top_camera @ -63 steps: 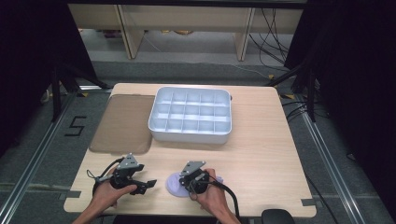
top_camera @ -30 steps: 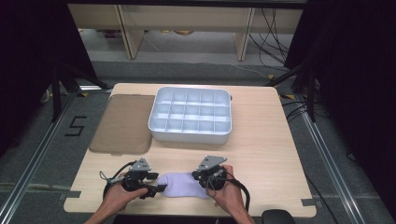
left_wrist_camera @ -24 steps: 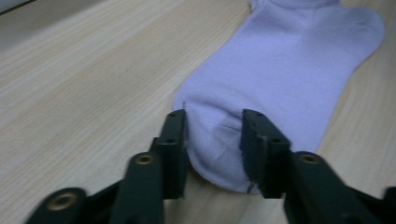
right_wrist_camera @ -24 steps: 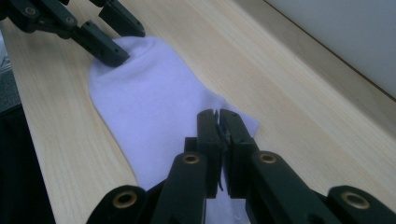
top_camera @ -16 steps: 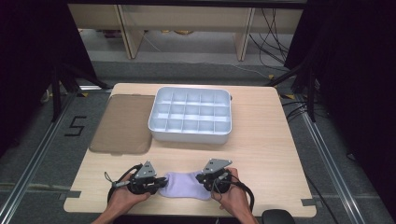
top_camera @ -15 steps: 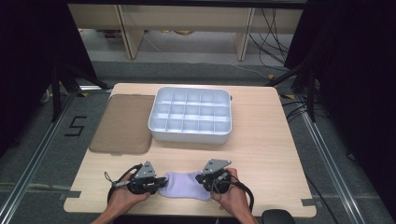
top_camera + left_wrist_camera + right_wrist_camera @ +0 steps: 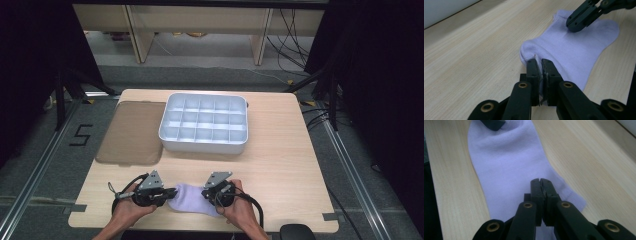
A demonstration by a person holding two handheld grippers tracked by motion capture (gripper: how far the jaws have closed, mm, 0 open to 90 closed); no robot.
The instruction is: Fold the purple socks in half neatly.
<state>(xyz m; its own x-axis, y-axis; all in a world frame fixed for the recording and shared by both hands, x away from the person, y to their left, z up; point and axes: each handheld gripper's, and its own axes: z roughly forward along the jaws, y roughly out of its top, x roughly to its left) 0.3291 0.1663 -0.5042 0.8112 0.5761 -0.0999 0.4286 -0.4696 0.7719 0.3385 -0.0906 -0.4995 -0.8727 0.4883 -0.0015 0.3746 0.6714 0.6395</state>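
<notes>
A lab: black curtains [image 7: 30, 75], floor rails [image 7: 350, 165], trailing cables [image 7: 295, 30].

A light wooden table [image 7: 280, 165] stands on a grey floor [image 7: 45, 170]. Black curtains [image 7: 370, 75] hang at both sides and leave the edges dark. Beyond the table's far edge stands pale wooden shelving [image 7: 200, 25], with loose black cables [image 7: 295, 35] trailing over the floor beside it. A metal rail [image 7: 350, 165] runs along the floor on each side of the table, and a dark "5" [image 7: 82, 135] is marked on the floor.
</notes>
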